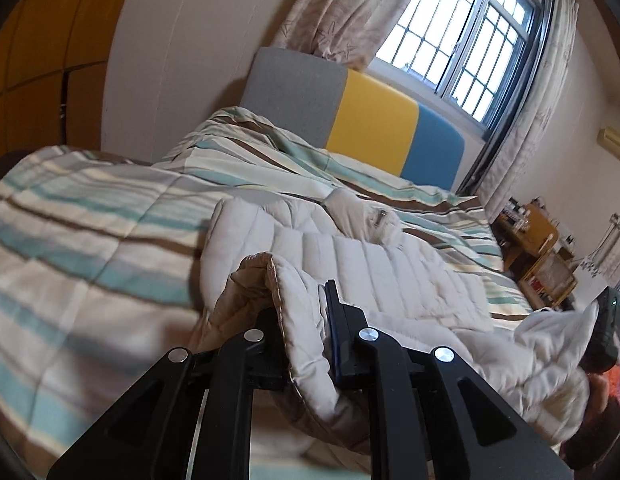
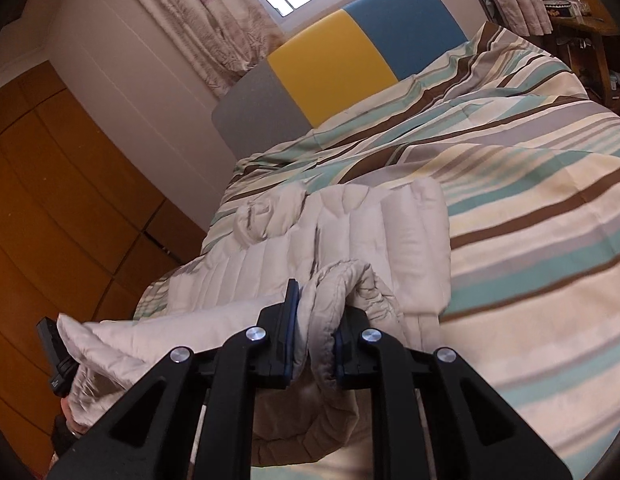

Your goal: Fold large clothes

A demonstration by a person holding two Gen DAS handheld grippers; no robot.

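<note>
Jacket [image 1: 374, 256], white and quilted, spread across a striped comforter [image 1: 90, 216] on the bed, occupying the centre of the left wrist view and running toward 4 o'clock. Its near hem is lifted off the bedding and shows a tan lining. Left gripper [image 1: 300, 312], at 6 o'clock in its own view, is clenched on a bunched fold of that hem, fabric filling the gap between the two black fingers. Right gripper [image 2: 318, 312], at 6 o'clock in the right wrist view, is likewise clamped on a rolled fold of the jacket's edge. The hem hangs slack between the two grasp points; the far part of the garment lies flat on the comforter, a rumpled sleeve or collar at its far end. Each gripper appears in the other's view at the frame edge: the right one at 4 o'clock, the left one at 8 o'clock. Headboard [image 1: 374, 120] in grey, yellow and blue panels stands at 12 o'clock, below a barred window [image 1: 462, 40] with curtains [image 1: 350, 4]. Wooden wardrobe [image 2: 50, 200] at 9 o'clock in the right wrist view.
</note>
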